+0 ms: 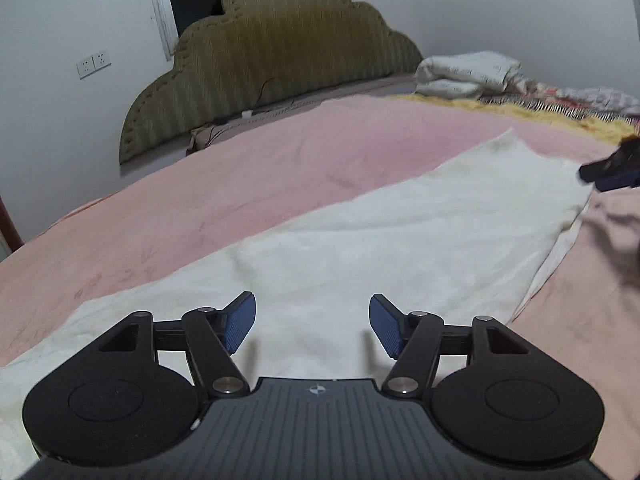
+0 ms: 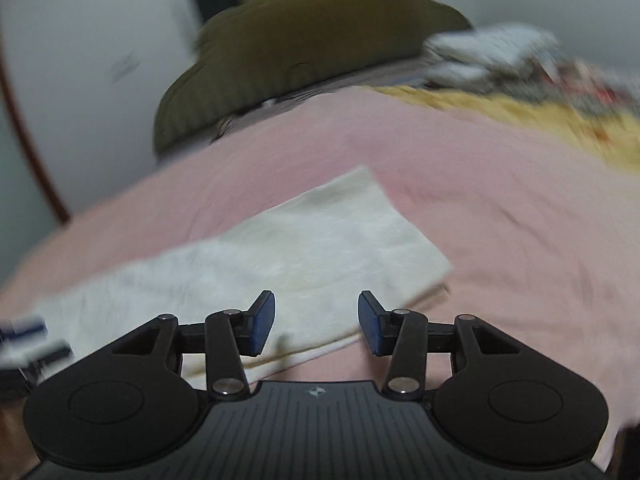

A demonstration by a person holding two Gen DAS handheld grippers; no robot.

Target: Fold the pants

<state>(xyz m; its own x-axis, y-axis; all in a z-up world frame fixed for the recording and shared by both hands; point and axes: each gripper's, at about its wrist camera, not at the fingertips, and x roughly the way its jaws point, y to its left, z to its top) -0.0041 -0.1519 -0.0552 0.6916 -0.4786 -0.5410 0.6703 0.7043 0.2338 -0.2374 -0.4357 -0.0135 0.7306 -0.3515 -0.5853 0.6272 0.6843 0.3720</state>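
Both the left gripper (image 1: 312,324) and right gripper (image 2: 316,322) are hovering open and empty over the white pants (image 1: 360,240) lying on the bed (image 1: 280,152).

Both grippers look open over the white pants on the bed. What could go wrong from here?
1. The white pants lie as stacked layers, with a lower edge peeking out at the right; a pinch there may catch only one layer.
2. The pink sheet is soft and wrinkled; a low grab could take it up too.
3. The right wrist view is blurred, so where the right gripper is aimed is uncertain. The left gripper is open, holding nothing.
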